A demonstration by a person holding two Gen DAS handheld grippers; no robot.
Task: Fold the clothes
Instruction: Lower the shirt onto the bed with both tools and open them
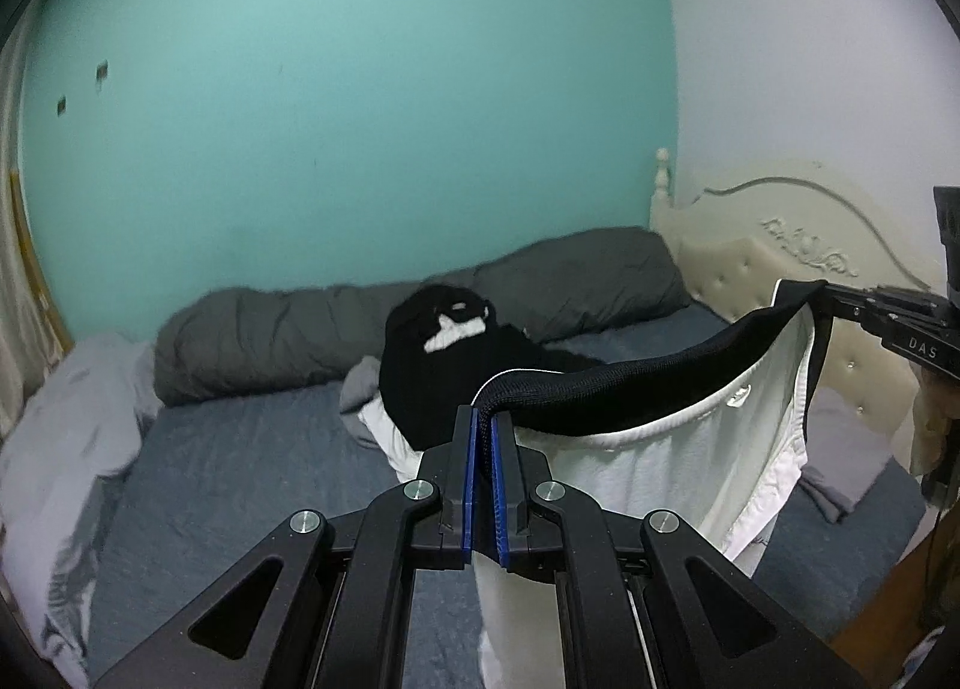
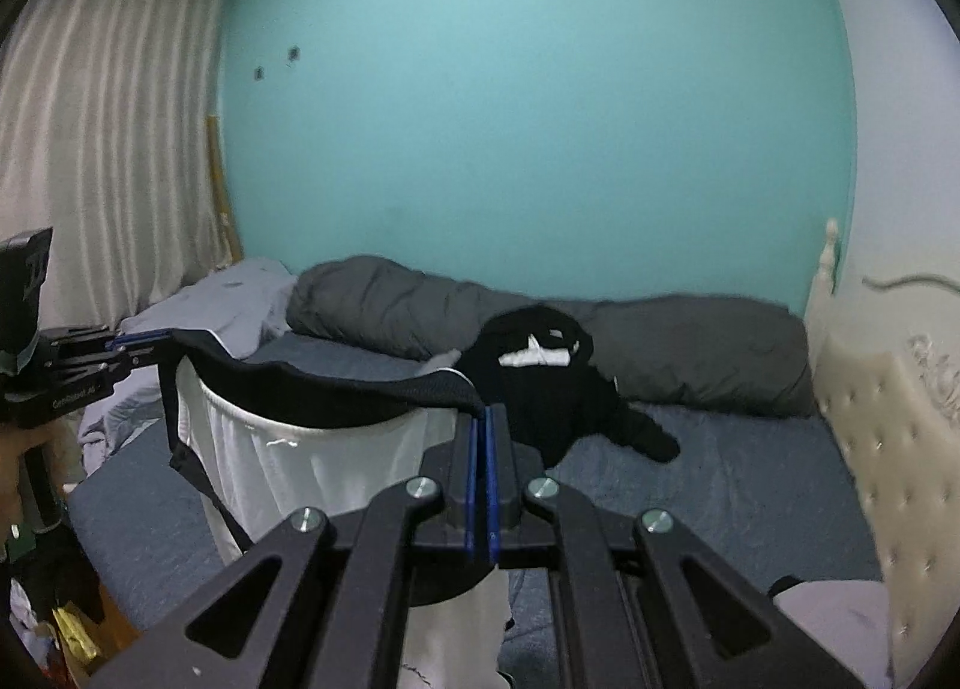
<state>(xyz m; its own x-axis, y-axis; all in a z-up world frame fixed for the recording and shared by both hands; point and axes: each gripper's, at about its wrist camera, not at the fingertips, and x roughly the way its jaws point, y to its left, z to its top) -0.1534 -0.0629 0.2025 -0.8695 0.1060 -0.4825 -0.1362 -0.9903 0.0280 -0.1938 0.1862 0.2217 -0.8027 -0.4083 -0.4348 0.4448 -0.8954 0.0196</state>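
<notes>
A white garment (image 1: 660, 473) with a black ribbed waistband (image 1: 630, 383) hangs stretched between my two grippers above the bed. My left gripper (image 1: 485, 419) is shut on one end of the waistband, its blue pads pressed together on the cloth. My right gripper (image 1: 825, 290) pinches the other end at the right edge of the left wrist view. In the right wrist view the right gripper (image 2: 483, 410) is shut on the waistband (image 2: 360, 389), and the left gripper (image 2: 162, 338) holds the far end at the left. The white cloth (image 2: 312, 467) drapes below.
A heap of black and white clothes (image 1: 432, 371) lies mid-bed on the blue-grey sheet (image 1: 252, 449). Behind it, a rolled grey duvet (image 1: 270, 335) runs along the teal wall. A cream tufted headboard (image 1: 750, 269) stands right; a pale blanket (image 1: 78, 419) and curtain (image 2: 108, 137) are left.
</notes>
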